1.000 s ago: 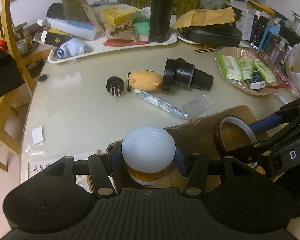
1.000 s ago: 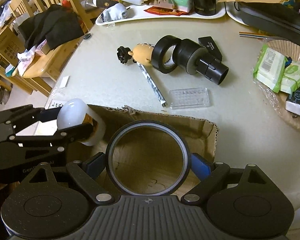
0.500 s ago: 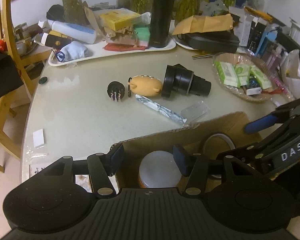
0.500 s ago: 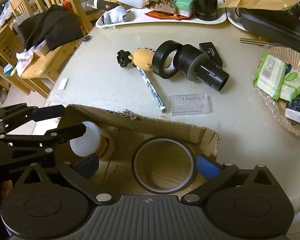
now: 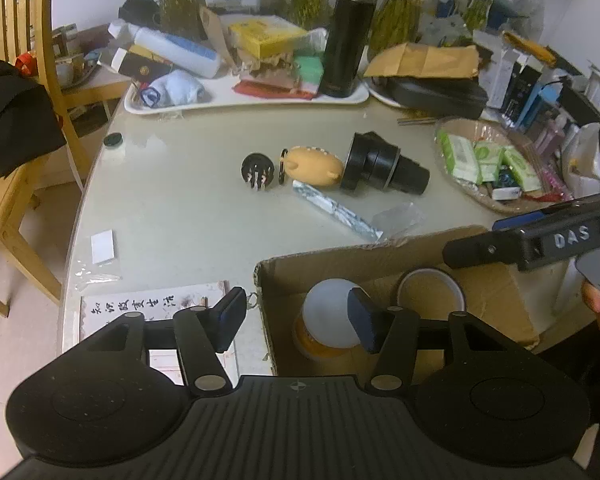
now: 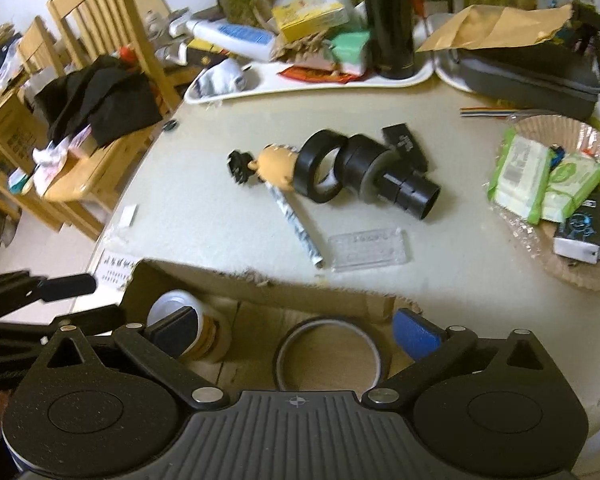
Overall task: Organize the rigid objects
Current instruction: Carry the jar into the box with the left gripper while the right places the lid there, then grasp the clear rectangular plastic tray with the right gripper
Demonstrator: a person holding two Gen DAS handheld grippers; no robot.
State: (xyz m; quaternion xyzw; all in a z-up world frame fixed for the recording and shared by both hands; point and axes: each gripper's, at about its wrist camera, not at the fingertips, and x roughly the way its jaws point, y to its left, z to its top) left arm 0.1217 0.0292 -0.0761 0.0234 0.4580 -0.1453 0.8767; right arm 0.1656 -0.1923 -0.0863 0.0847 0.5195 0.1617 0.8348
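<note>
Already in the cardboard box [image 5: 380, 258] at the near edge: white-capped jar [image 5: 328, 316] at left, tape ring [image 6: 327, 354] at right. Both claws, left claw [image 5: 296, 314] and right claw [image 6: 294, 330], wide open, holding nothing. Remaining on the tabletop [image 5: 180, 184], farther away: plug [image 5: 256, 171], yellow toy [image 5: 314, 166], black tube [image 6: 392, 178], black tape roll [image 6: 320, 170], clear case [image 6: 368, 248].

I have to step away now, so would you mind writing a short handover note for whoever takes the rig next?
Left gripper: open, empty, over the left wall of the cardboard box.
Right gripper: open, empty, above the box.
Done: white-lidded jar and tape ring lie in the box, both released.
Left on the table: black plug, orange toy, black tape roll, black lens tube, small black box, wrapped stick, clear plastic case.
Next: probably pick up the nearest pieces, the stick or the clear case.
</note>
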